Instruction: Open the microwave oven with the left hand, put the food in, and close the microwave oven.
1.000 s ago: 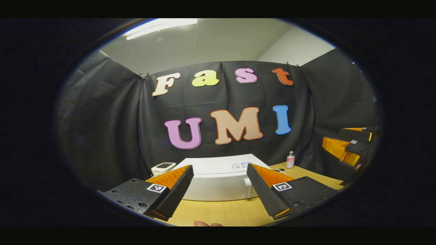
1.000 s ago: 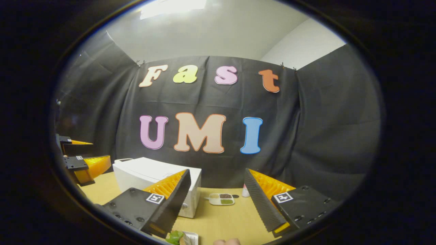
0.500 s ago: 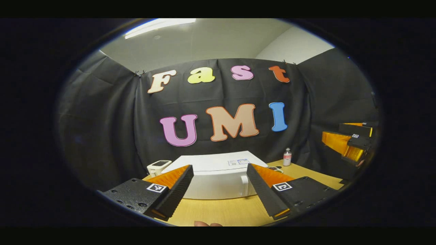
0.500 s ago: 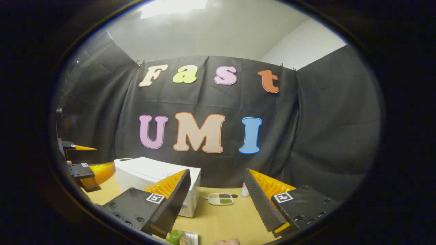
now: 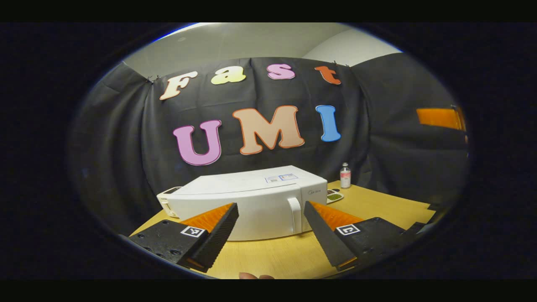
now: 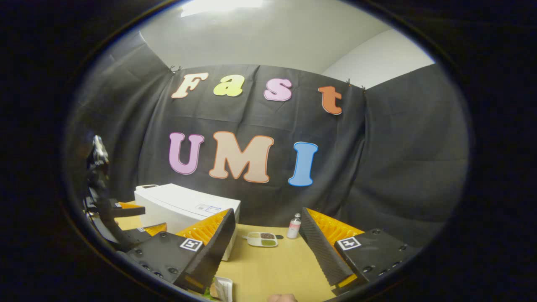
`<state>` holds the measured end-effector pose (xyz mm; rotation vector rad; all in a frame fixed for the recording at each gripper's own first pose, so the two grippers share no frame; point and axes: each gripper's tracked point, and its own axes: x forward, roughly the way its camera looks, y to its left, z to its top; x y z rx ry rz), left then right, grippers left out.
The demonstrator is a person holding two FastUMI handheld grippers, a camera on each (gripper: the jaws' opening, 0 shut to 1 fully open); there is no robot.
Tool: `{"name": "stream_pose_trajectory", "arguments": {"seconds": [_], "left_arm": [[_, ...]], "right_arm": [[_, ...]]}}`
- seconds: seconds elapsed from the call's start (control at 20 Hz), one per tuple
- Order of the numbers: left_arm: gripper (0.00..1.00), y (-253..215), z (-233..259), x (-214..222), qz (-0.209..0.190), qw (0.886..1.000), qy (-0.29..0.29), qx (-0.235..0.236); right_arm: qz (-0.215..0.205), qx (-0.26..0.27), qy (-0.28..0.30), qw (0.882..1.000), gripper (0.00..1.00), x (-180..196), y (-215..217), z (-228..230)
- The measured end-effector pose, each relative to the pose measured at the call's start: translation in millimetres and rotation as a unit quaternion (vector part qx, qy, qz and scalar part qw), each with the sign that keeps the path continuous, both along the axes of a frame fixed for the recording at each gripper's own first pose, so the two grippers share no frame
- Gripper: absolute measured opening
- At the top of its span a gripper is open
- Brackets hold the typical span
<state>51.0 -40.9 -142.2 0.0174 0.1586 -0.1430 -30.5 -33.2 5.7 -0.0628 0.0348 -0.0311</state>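
White boxy microwave (image 5: 251, 201), wood table (image 5: 377, 205)

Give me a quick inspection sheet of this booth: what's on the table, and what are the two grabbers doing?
Surface: wooden table, bare in front.
Job's things: white microwave, door shut, handle at its right end; food pack at the bottom edge of the right gripper view, partly hidden.
Clutter: small bottle; compartment tray with grains; small white device behind the microwave.
Grippers: left gripper open, facing the door, not touching; right gripper open, above the table.
Cables: nothing seen.
Surroundings: black cloth wall, ceiling light.
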Motion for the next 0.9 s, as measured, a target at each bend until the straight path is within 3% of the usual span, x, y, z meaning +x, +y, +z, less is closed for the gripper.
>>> {"name": "stream_pose_trajectory", "arguments": {"seconds": [0.15,0.55,0.6,0.9], "left_arm": [[1.0,-13,-30,19,-0.006,1.0,0.014,-0.014],[0.95,-45,-104,58,-0.03,0.997,0.07,-0.013],[0.98,-48,-108,61,-0.034,0.997,0.075,-0.012],[0.95,-63,-122,80,-0.05,0.995,0.081,-0.006]], "right_arm": [[-0.02,-0.017,0.014,1.0,1.0,-11,-11,-4],[-0.063,-0.034,0.044,0.996,0.97,-43,-27,-2],[-0.067,-0.038,0.045,0.996,0.97,-46,-29,-1],[-0.077,-0.055,0.066,0.993,0.97,-57,-34,-8]]}}
